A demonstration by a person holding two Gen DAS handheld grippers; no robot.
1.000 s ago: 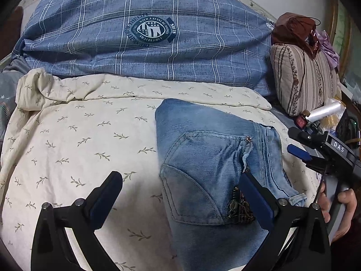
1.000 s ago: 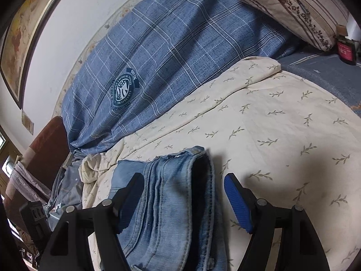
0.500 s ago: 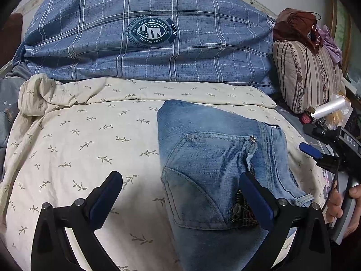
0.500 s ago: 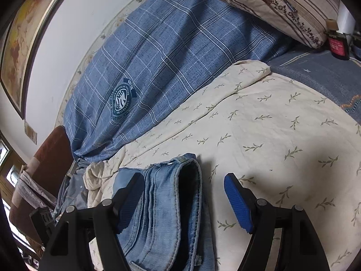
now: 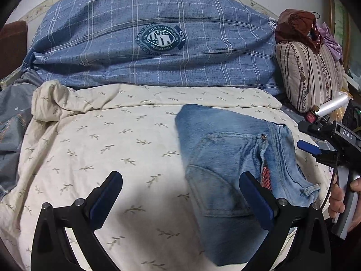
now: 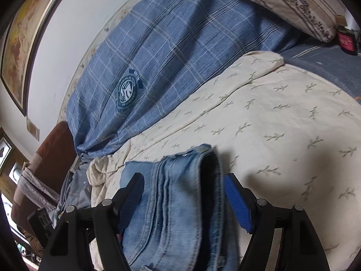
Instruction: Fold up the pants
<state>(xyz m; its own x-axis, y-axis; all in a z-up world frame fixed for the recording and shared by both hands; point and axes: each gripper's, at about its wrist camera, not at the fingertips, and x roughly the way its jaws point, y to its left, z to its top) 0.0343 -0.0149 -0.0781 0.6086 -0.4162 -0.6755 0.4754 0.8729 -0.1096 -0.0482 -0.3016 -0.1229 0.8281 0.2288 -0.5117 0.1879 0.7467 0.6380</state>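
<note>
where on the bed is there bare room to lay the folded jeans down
Open cream leaf-print sheet spreads left of the jeans, bordered behind by the blue plaid duvet. Crowded on the right: striped pillow, a red-labelled bottle and the right gripper.

The folded pants [image 5: 234, 158] lie on the sheet [image 5: 112, 149], before the quilt [image 5: 153, 40], pillow [image 5: 309, 74] at right.
</note>
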